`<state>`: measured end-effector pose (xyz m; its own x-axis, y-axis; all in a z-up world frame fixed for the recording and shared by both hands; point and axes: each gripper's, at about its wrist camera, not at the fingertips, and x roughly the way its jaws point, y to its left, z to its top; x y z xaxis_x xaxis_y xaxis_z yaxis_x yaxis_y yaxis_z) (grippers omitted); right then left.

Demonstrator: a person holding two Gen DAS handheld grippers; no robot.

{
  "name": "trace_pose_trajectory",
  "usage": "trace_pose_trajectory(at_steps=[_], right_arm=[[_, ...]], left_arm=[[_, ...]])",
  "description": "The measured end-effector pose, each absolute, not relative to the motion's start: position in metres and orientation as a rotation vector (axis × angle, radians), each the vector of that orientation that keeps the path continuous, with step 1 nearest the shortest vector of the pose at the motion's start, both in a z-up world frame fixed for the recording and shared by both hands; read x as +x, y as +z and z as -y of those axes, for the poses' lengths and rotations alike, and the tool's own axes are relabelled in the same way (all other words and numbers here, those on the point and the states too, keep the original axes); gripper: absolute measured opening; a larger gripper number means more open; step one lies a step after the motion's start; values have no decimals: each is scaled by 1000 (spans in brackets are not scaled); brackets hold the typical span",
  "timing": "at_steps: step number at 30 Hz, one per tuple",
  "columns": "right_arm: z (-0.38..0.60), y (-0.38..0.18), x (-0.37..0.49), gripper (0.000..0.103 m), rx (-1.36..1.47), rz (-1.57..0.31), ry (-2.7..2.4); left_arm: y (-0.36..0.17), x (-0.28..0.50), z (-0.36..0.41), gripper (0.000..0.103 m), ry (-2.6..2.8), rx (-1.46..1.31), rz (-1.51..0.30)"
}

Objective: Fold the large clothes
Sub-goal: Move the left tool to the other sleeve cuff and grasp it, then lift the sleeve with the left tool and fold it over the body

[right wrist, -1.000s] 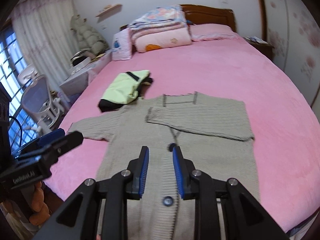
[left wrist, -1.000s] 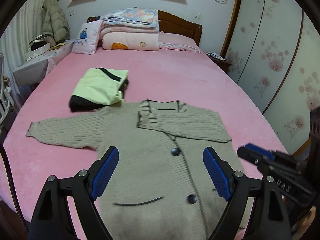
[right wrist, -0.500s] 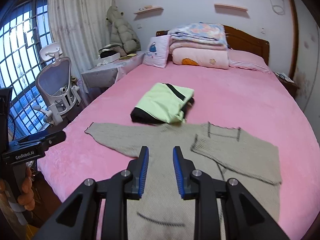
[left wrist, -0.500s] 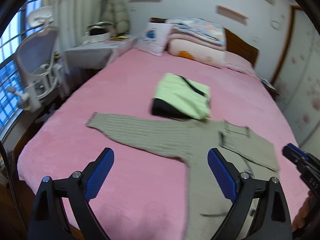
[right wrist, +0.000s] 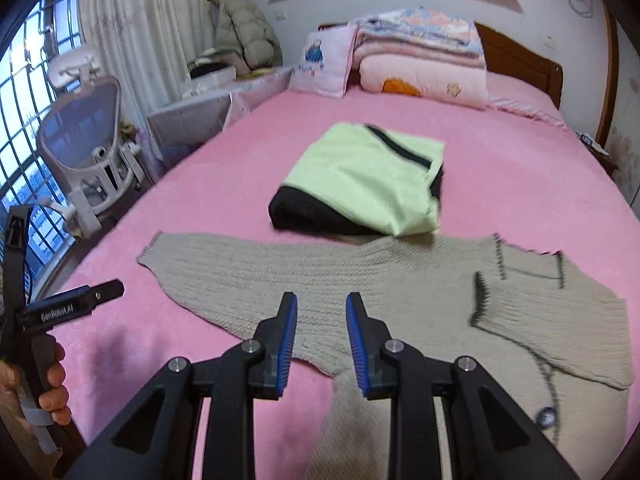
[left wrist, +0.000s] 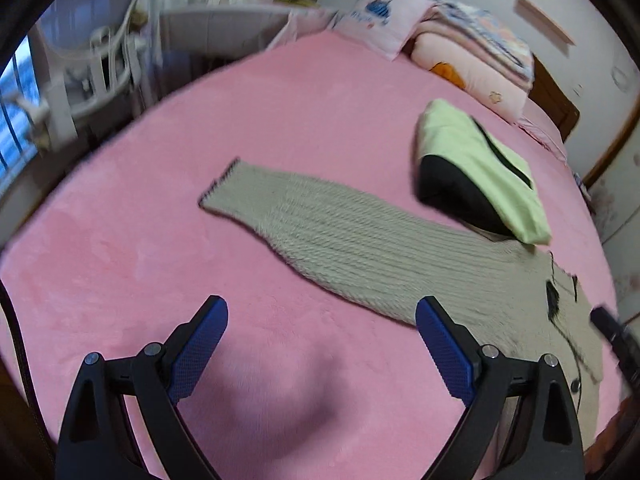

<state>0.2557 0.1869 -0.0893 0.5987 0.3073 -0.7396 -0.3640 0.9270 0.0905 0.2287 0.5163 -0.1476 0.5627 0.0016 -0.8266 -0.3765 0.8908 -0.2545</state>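
grey cardigan (right wrist: 400, 292) spread flat on pink bed (right wrist: 520, 168), one sleeve (left wrist: 320, 232) stretched out toward the bed's window-side edge, the other folded across the chest. folded green garment (right wrist: 372, 176) just beyond the collar, touching it. left gripper (left wrist: 320, 344) gaping wide over bare bed beside the outstretched sleeve, nothing gripped. right gripper (right wrist: 322, 340) narrowed, a gap left, above the sleeve's underarm, empty.

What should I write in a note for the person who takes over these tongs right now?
Left tongs: open wide, empty, above bare pink bed.
Right tongs: narrow gap, gripping nothing, over the grey cardigan.
Cardigan flat on the bed, one sleeve folded across the chest, the other sleeve stretched out.
Folded green garment lies beyond it.
Left: fold in the stretched sleeve, then fold the body.
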Motion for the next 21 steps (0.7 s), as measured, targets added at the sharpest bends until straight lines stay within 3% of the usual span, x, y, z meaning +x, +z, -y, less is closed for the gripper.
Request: trace_pose_trajectory(at_steps=[3,7,12,13,15,16,21], right_arm=[[-201,-116,266,25,-81,-885,395],[-211,-143,274,25,-101,-926,394],[-211,-162,278,25,-113,-949,393],[-210,-163,280,25,-115,-952,391],[-208,-167,283,25,-110,-960,381],[-206,-168,284,25,-103,-963,377],[-193,-164,286,25,-72,-964,359]], left_arm=[[-186,252,-541,90,238,-524,-982],[-220,276,-560,76,237,-595,-1003],[-246,300,-567,72,243,-644,-1005],[-248,305,-565,66,244,-636,-1004],[-250,315,-558,37,238,-598,-1004],[-249,318,-552,14,237,-576,-1005],[-226,325,-517,7,300,-388,-974]])
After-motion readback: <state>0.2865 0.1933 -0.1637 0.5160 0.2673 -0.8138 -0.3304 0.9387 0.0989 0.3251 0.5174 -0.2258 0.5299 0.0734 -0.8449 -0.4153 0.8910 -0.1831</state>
